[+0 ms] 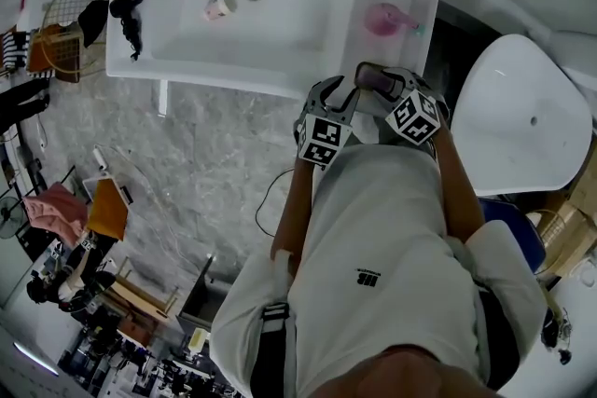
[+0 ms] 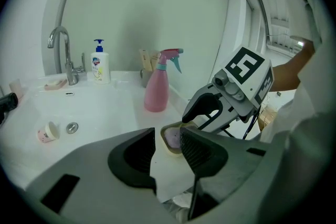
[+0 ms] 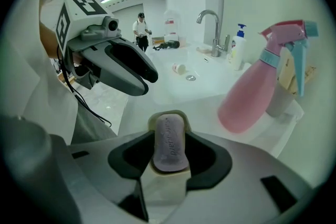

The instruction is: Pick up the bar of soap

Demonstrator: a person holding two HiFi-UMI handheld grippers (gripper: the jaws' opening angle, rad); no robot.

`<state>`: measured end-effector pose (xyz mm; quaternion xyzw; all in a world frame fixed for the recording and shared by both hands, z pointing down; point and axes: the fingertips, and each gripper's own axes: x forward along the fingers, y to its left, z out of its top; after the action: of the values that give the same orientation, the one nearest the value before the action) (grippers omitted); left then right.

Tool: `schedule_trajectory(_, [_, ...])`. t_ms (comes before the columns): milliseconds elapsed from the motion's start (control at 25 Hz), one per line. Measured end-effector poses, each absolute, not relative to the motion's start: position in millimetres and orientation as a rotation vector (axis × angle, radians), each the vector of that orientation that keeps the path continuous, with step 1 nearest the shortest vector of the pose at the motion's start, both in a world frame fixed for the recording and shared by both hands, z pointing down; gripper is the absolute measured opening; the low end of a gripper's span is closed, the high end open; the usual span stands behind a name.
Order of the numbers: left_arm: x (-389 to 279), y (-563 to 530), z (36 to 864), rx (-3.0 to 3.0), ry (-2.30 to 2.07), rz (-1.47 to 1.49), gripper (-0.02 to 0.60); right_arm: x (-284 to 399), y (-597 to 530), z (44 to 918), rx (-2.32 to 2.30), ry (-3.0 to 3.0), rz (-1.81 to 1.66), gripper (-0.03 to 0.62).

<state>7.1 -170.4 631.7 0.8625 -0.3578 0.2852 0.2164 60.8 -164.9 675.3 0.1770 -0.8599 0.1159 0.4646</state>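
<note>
Near the pink plastic spray bottle (image 3: 252, 92), the right gripper (image 3: 169, 139) clamps its fingers (image 3: 206, 156) on the long sides of the mauve oval bar of soap (image 3: 169, 150), which lies in a cream dish (image 3: 167, 114) and is probably hard, light and slippery, while the left gripper (image 2: 168, 136) holds its fingers (image 2: 134, 157) apart and empty.

Head view: steeply down from above the shoulders, floor near, desk (image 1: 354, 9) and sink (image 1: 280, 23) far. Left gripper view: low over the desk's near edge, facing far, tap (image 2: 63, 52) at left, right gripper (image 2: 199, 117) close at right. Right gripper view: tight on the bar of soap (image 3: 169, 141), facing far-left across the sink, left gripper (image 3: 146, 82) close at left. Shared by all three: tap, sink, pink spray bottle (image 3: 252, 97).
</note>
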Motion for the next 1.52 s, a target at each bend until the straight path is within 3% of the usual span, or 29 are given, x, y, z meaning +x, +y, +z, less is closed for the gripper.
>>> schedule_trajectory(920, [-1.9,-168.8,639.6,2.319,-1.071,0.785,0.163,56.1,-165.6,698.5,0.309,-2.031,0.232,0.205])
schedule_trajectory(1520, [-8.6,-172.9,646.0,2.288,-1.07,0.785,0.161,48.5,-166.5,702.8,0.311,-1.988,0.43,0.206])
